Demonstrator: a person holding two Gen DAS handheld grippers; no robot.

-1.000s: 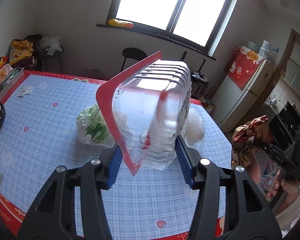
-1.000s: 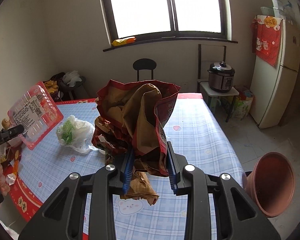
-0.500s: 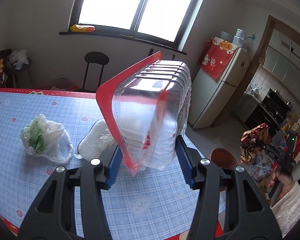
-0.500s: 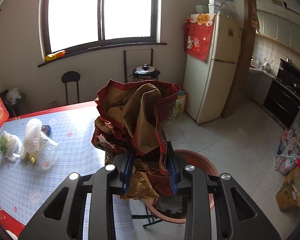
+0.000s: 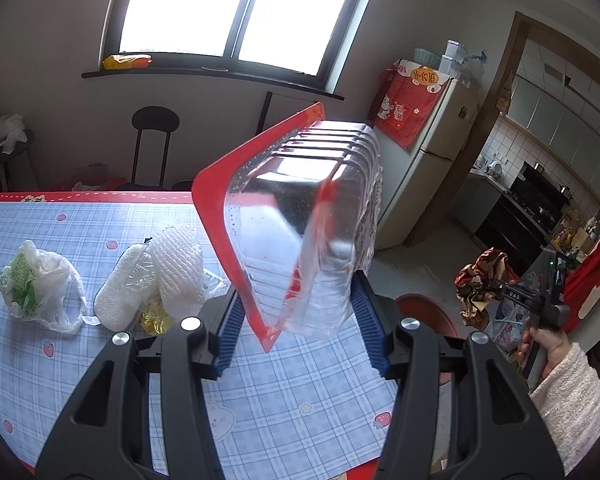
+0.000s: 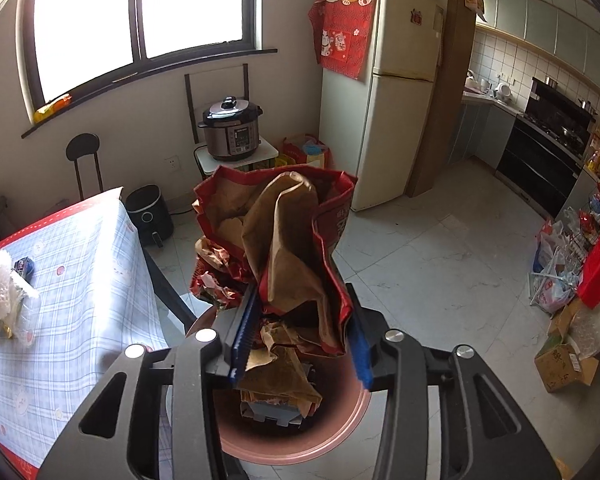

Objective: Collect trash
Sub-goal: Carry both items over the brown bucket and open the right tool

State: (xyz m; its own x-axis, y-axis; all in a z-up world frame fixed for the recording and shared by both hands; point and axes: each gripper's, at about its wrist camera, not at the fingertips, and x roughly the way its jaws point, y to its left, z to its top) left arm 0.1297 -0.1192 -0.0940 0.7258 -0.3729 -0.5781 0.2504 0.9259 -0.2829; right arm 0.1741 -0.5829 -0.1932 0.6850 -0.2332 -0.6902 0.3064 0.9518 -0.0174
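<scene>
Crumpled red-and-brown paper bag (image 6: 288, 248), clamped in the right gripper (image 6: 300, 334), hangs directly above the round terracotta-coloured plastic bin (image 6: 340, 428); spread the jaws squarely over its mouth. Beyond, the left gripper (image 5: 300, 330) grasps a clear red-rimmed plastic tray (image 5: 296, 220) over the blue checked tablecloth (image 5: 260, 400).

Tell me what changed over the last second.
The right gripper carried the crumpled paper bag off the table and now holds it over the brown bin. The left gripper swung right toward the bin too. Both grips are unchanged: the left stays shut on the clear tray. The trash on the table stayed put.
</scene>
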